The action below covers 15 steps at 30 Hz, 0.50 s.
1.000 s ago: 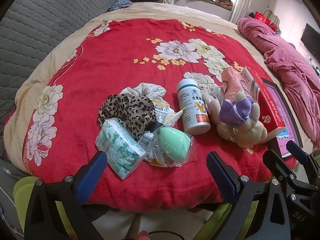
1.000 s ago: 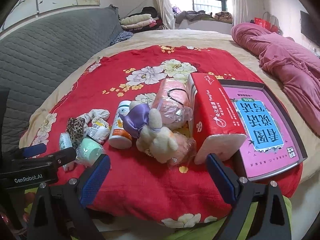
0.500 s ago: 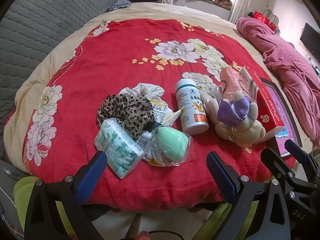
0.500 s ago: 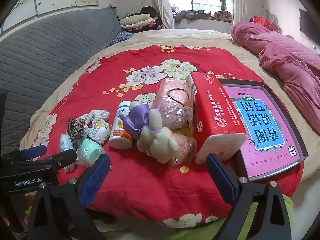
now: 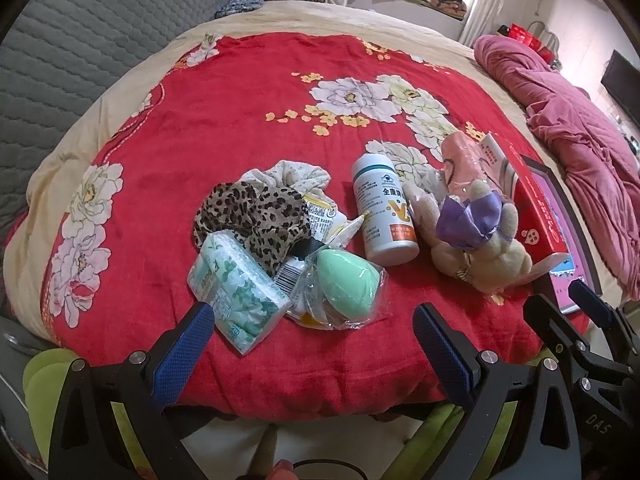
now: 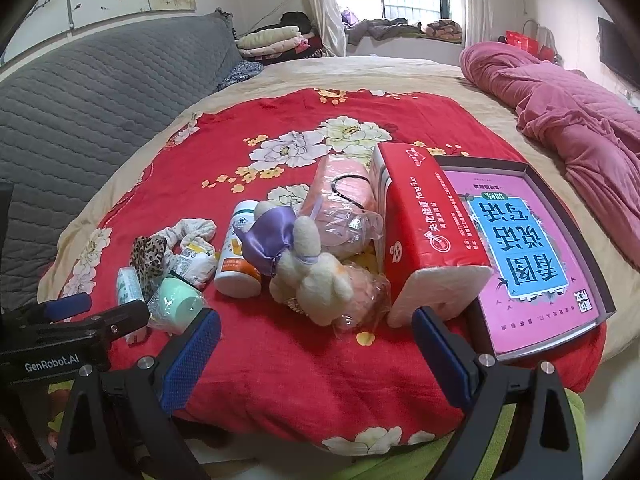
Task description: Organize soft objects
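Both grippers having crept slightly forward, the left gripper (image 5: 312,344) is hovering spread and empty just before the tissue pack (image 5: 236,288) and bagged green sponge (image 5: 348,284), while the right gripper (image 6: 316,344) is hanging spread, plush rabbit (image 6: 312,276) just ahead, red tissue box (image 6: 424,236) blocking right.

Red floral blanket (image 5: 240,92): matt plush cloth. Bottle (image 5: 384,216): smooth glossy plastic. Green sponge (image 5: 348,284) in clear crinkly film. Plush rabbit (image 6: 316,276): fuzzy, satin bow. Fingers (image 5: 182,354): blue textured pads.
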Tool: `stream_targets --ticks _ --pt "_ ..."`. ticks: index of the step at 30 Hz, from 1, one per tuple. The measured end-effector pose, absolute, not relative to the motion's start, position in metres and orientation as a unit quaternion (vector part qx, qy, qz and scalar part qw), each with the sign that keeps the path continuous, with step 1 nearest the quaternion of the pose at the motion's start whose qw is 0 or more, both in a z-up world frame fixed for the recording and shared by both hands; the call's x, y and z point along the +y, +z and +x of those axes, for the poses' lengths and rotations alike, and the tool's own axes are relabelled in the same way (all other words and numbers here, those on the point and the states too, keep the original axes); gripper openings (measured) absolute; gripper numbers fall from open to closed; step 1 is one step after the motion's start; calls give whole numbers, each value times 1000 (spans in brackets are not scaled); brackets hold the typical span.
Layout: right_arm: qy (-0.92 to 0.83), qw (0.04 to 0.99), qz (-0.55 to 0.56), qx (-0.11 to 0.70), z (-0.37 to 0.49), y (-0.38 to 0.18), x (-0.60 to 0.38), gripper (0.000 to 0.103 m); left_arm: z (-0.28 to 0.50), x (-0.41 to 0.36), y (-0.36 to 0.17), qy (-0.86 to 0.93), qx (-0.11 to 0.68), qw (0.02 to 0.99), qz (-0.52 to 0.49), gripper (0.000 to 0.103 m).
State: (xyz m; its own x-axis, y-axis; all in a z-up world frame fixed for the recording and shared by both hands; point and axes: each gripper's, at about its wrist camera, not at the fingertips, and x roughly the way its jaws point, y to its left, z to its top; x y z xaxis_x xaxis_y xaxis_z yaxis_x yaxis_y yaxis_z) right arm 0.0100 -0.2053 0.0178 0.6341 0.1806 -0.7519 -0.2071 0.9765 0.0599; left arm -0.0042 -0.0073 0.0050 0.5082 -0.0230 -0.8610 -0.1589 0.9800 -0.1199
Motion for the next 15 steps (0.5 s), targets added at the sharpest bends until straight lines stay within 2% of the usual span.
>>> stream_targets --ticks 15 --pt "116 903 -34 413 19 16 -200 97 0 20 1 53 497 858 -120 100"
